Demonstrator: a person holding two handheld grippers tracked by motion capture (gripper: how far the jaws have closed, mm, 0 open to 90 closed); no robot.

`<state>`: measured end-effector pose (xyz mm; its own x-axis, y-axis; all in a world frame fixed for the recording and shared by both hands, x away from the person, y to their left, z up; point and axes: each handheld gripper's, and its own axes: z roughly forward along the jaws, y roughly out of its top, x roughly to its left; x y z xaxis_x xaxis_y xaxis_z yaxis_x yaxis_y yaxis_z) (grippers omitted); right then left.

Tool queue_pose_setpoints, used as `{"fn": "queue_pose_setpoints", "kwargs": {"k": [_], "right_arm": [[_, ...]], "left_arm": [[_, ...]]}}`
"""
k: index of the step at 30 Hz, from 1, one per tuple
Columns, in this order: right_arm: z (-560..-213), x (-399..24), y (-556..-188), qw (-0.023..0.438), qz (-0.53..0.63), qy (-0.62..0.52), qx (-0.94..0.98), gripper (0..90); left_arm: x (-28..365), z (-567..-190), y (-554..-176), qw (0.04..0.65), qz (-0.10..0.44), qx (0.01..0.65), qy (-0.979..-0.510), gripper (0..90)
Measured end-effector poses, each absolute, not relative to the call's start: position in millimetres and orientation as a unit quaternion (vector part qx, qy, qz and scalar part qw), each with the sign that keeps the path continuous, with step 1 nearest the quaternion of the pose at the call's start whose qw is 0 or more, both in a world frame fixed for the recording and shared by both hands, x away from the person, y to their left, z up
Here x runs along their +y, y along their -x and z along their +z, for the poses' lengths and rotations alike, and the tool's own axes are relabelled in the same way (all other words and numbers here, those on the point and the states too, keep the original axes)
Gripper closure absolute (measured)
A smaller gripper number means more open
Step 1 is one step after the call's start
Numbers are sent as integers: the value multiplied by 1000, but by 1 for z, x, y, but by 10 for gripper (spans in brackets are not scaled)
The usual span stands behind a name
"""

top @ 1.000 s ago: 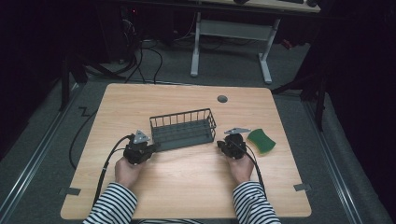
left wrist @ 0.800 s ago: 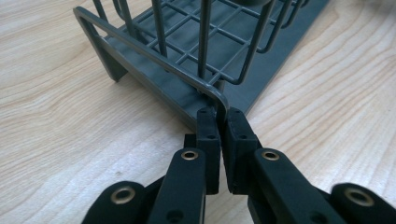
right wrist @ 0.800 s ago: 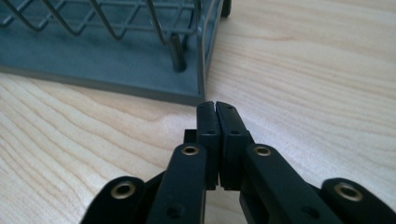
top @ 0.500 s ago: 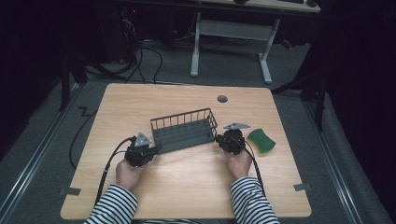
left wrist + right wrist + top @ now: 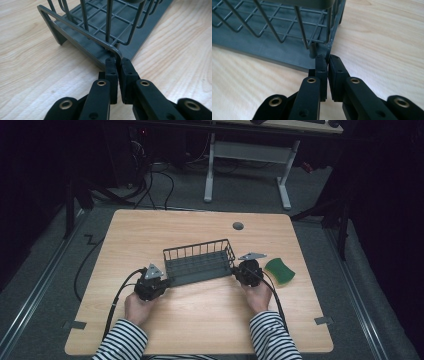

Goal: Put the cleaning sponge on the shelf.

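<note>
A grey wire dish rack (image 5: 200, 262) stands in the middle of the wooden table (image 5: 200, 320). My left gripper (image 5: 167, 281) is shut on the rack's near left corner; in the left gripper view its jaws (image 5: 118, 62) pinch the bent frame wire of the rack (image 5: 82, 32). My right gripper (image 5: 235, 270) is at the rack's right end. Its jaws (image 5: 327, 60) have just been closing and are shut on an upright corner wire of the rack (image 5: 274, 50). A hand in a striped sleeve holds each gripper.
A green sponge (image 5: 279, 271) lies just right of the right gripper. A round grey grommet (image 5: 238, 225) sits in the table's far side. Cables trail from both grippers toward the near edge. A white desk frame (image 5: 247, 155) stands on the floor behind.
</note>
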<state>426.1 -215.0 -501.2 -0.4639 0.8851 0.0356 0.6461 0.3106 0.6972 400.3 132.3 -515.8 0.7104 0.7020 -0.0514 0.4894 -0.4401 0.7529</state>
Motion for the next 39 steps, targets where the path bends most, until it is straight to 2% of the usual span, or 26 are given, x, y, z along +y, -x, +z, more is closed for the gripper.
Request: {"fn": "queue_pose_setpoints", "kwargs": {"k": [9,13,19,20,21,22,28,30,34,39], "right_arm": [[-502,-247,-392,168,340,-493,783,866],[-503,-258,-374,186,336,-491,782,865],[-506,-271,-356,182,341,-497,777,863],[-508,-272,-356,179,340,-499,777,855],[-509,-273,-356,179,340,-498,777,809],[-511,-274,-355,185,336,-499,777,745],[-509,-279,-346,198,349,-488,775,558],[-508,-283,-345,197,353,-494,770,515],[-502,-296,-340,209,368,-501,755,463],[-497,-312,-338,218,376,-512,741,418]], "left_arm": [[109,-516,-383,396,122,325,-850,864],[98,-517,-373,404,120,313,-851,863],[90,-517,-367,407,113,305,-854,856],[90,-518,-368,408,109,307,-853,852],[92,-518,-369,411,95,310,-852,841],[93,-518,-370,411,87,312,-852,802],[102,-520,-368,409,85,328,-847,511],[109,-521,-369,396,82,343,-848,441],[120,-525,-370,378,97,367,-844,366],[134,-528,-374,362,121,392,-837,322]]}}
